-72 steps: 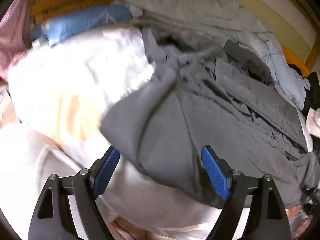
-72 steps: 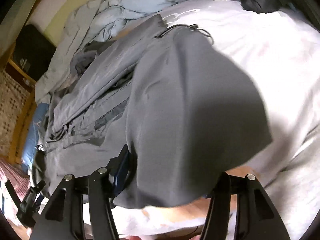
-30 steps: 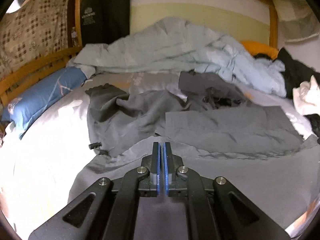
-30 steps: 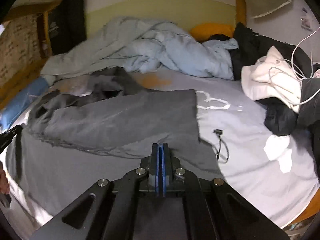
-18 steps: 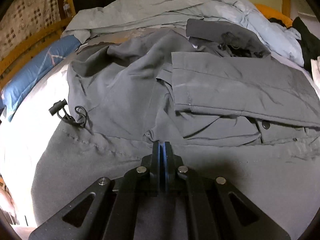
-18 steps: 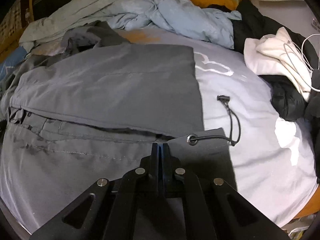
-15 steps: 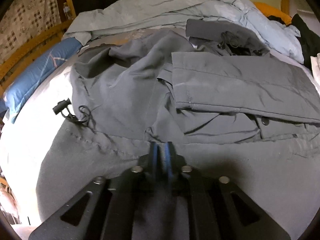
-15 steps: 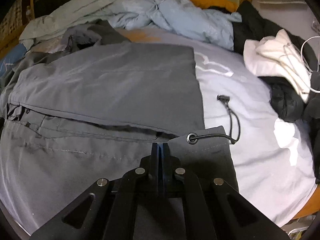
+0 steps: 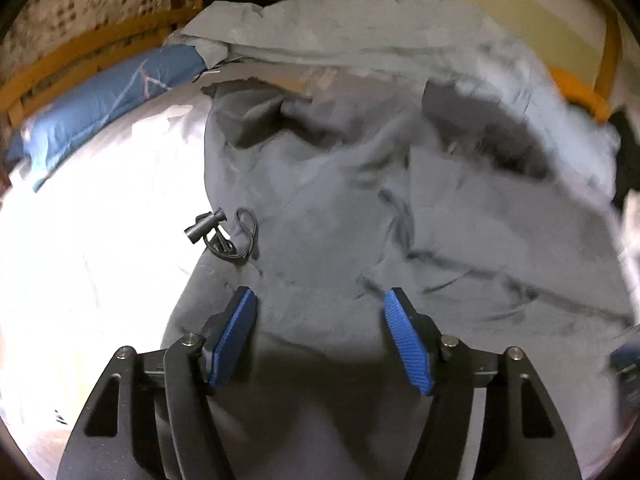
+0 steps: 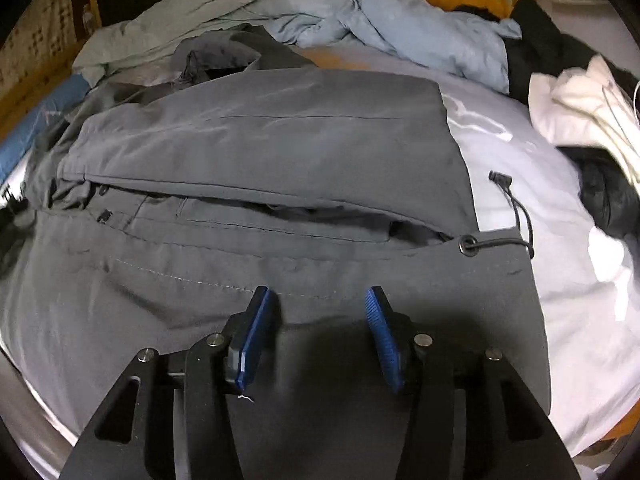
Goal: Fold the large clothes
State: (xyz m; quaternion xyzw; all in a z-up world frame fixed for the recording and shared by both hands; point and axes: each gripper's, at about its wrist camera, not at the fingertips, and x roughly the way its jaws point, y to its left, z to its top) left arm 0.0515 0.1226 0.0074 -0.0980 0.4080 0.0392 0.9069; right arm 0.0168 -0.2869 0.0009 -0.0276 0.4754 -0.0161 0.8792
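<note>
A large grey jacket (image 10: 260, 152) lies spread on the bed, one part folded over its middle. It also shows in the left wrist view (image 9: 328, 220), somewhat blurred. My left gripper (image 9: 320, 300) is open and empty just above the jacket's near hem, next to a black drawcord with a toggle (image 9: 208, 228). My right gripper (image 10: 318, 300) is open and empty over the hem near the other drawcord (image 10: 516, 216).
A crumpled light blue duvet (image 10: 360, 12) lies along the far side of the bed. A blue pillow (image 9: 112, 92) and wooden bed rail (image 9: 80, 56) are at the left. White and black clothes (image 10: 580, 92) are piled at the right. White sheet (image 9: 80, 240) surrounds the jacket.
Both grippers were shut on the jacket's hem and have opened, letting it go. The hem now lies flat on the bed. The left view has shifted and is blurred.
</note>
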